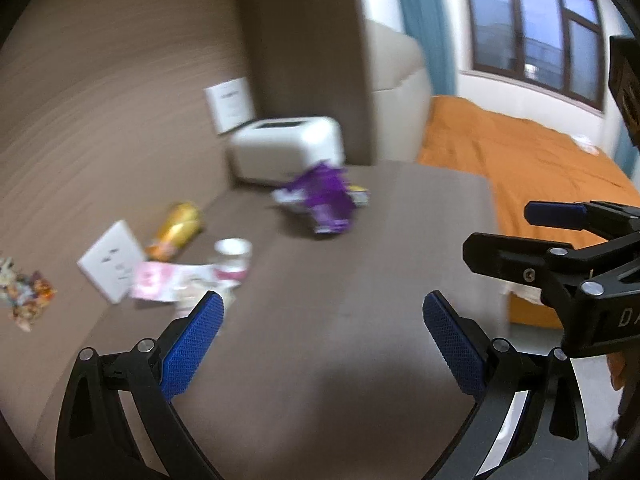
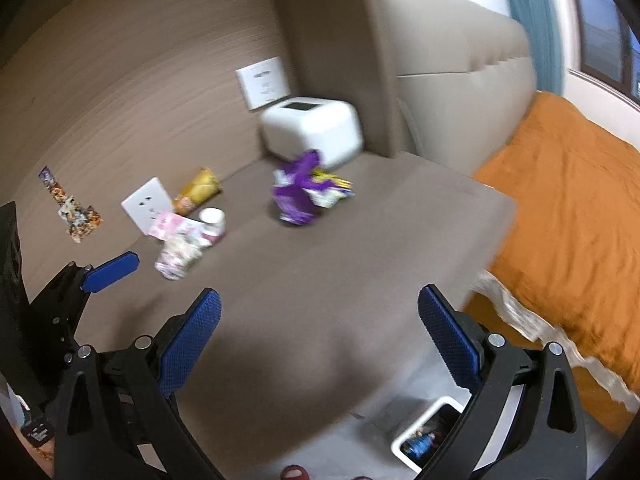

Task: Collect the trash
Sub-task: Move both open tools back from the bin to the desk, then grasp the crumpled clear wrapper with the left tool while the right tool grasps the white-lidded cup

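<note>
Trash lies on a brown bedside table (image 1: 340,280) (image 2: 340,264): a crumpled purple wrapper (image 1: 324,196) (image 2: 300,196), a yellow snack bag (image 1: 176,230) (image 2: 198,192), a small white and pink cup (image 1: 234,258) (image 2: 212,224) and pink wrappers (image 1: 160,280) (image 2: 176,244). My left gripper (image 1: 324,344) is open and empty above the table's near part; it shows at the left of the right wrist view (image 2: 112,266). My right gripper (image 2: 320,344) is open and empty; it shows at the right of the left wrist view (image 1: 520,236).
A white box-shaped appliance (image 1: 288,152) (image 2: 314,130) stands at the table's back corner. A wall socket (image 1: 112,260) (image 2: 146,202) is beside the trash. A bed with an orange cover (image 1: 532,168) (image 2: 572,208) is to the right. A white bin (image 2: 428,436) stands on the floor below.
</note>
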`<state>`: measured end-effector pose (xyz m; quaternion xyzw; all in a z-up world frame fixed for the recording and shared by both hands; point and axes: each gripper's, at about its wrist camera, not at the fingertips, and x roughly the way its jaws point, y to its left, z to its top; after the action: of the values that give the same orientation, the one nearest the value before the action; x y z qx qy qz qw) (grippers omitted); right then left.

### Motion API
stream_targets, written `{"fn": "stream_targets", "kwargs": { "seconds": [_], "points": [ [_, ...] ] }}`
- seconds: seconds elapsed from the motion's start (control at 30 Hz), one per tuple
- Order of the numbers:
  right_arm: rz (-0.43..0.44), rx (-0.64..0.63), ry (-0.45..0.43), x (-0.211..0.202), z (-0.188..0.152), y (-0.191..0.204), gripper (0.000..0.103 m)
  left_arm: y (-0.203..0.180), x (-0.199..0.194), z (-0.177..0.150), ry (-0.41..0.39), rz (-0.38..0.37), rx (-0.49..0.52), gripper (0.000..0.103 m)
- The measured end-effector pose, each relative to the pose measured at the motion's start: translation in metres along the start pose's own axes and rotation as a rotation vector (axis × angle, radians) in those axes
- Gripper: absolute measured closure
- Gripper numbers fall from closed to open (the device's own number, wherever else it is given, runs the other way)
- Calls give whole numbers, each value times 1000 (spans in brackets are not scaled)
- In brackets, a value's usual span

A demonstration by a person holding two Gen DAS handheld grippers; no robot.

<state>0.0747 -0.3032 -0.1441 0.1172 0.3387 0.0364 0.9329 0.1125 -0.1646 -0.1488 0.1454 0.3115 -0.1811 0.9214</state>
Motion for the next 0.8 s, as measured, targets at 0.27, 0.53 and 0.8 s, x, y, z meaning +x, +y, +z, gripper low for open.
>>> {"fn": "stream_targets", "kwargs": {
  "seconds": [0.27, 0.53, 0.8],
  "points": [
    [47, -34, 63, 77, 25, 62, 5, 72, 38, -12, 66, 91, -68, 5],
    [34, -8, 133, 156, 48, 103, 5, 118, 88, -17, 148, 45, -102, 6],
    [29, 58, 191, 204, 52, 112, 48, 132, 113, -21, 200, -62, -160, 31]
  ]
}}
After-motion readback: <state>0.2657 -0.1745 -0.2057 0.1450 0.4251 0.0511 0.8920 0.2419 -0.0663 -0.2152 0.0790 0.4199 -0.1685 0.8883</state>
